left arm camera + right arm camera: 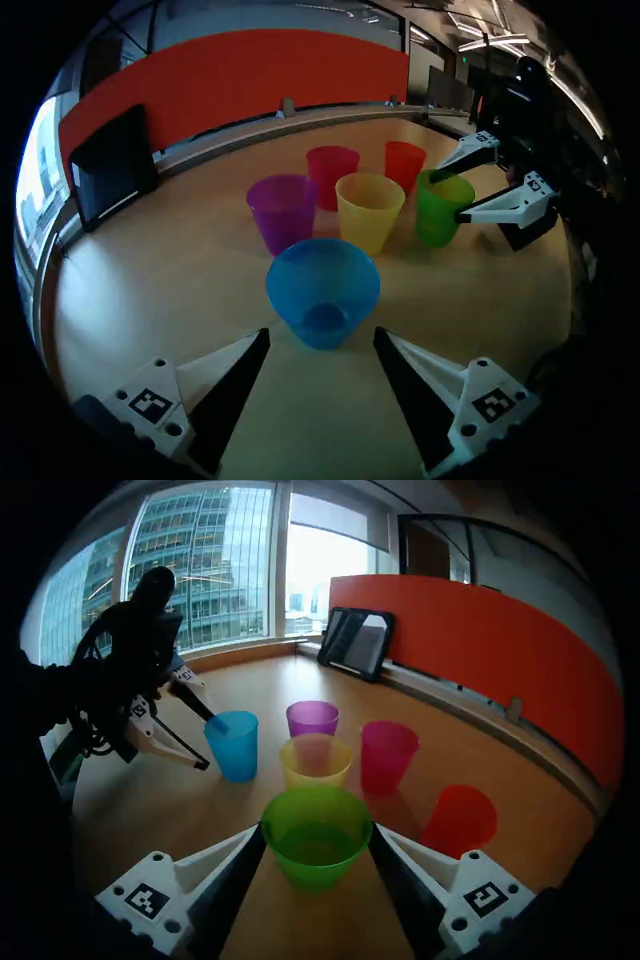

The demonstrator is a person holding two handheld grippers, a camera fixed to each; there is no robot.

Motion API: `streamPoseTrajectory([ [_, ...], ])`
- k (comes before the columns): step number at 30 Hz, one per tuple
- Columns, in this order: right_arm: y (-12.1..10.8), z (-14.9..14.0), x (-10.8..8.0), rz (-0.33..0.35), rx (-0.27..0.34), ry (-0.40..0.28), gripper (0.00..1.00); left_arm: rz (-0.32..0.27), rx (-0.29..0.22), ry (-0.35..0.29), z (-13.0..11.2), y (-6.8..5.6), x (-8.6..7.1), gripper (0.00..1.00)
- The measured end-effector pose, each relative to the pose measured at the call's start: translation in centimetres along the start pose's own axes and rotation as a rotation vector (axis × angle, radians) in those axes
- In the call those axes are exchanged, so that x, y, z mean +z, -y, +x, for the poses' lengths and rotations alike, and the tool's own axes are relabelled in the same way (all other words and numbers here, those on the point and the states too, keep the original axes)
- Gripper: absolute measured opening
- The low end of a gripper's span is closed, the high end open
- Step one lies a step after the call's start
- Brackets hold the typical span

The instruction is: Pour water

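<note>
Six plastic cups stand grouped on a wooden table (pixel 160 304). The blue cup (pixel 322 292) is nearest in the left gripper view, just ahead of my left gripper (pixel 320 340), whose fingers are spread to either side of its base. From the right gripper view, that left gripper (pixel 212 742) flanks the blue cup (pixel 233 745). My right gripper (pixel 317 832) has its fingers wide apart, close along both sides of the green cup (pixel 318 836). The green cup (pixel 442 206) rests on the table between the right gripper's fingers (pixel 448 192). I cannot tell whether either cup holds water.
Behind stand a yellow cup (pixel 369 210), a purple cup (pixel 282 212), a magenta cup (pixel 332 174) and a red cup (pixel 404 166), close together. A dark tablet (pixel 112 164) leans against the orange wall (pixel 240 76). A person's dark sleeve (pixel 48 696) holds the left gripper.
</note>
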State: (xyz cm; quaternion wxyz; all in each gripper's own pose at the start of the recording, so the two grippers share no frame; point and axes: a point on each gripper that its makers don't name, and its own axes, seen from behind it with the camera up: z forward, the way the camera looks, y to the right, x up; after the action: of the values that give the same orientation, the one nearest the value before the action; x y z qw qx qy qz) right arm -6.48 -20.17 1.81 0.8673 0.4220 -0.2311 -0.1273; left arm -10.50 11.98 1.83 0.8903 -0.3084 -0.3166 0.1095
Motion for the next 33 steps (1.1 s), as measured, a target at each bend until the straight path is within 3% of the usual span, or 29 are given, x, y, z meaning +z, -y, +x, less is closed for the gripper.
streamPoseTrajectory([
  [14,-0.1,-0.9,0.5,-0.007,-0.002,0.009,0.93,0.018,-0.003,-0.012,-0.5,-0.2,-1.8,0.97],
  [27,-0.1,-1.3,0.3,-0.019,0.001,0.01,0.94,0.022,0.011,-0.018,-0.2,-0.6,-2.3,0.97],
  [33,-0.2,-1.0,0.0,-0.026,0.005,0.008,1.0,0.028,0.006,-0.02,-0.3,-0.5,-2.4,0.97],
])
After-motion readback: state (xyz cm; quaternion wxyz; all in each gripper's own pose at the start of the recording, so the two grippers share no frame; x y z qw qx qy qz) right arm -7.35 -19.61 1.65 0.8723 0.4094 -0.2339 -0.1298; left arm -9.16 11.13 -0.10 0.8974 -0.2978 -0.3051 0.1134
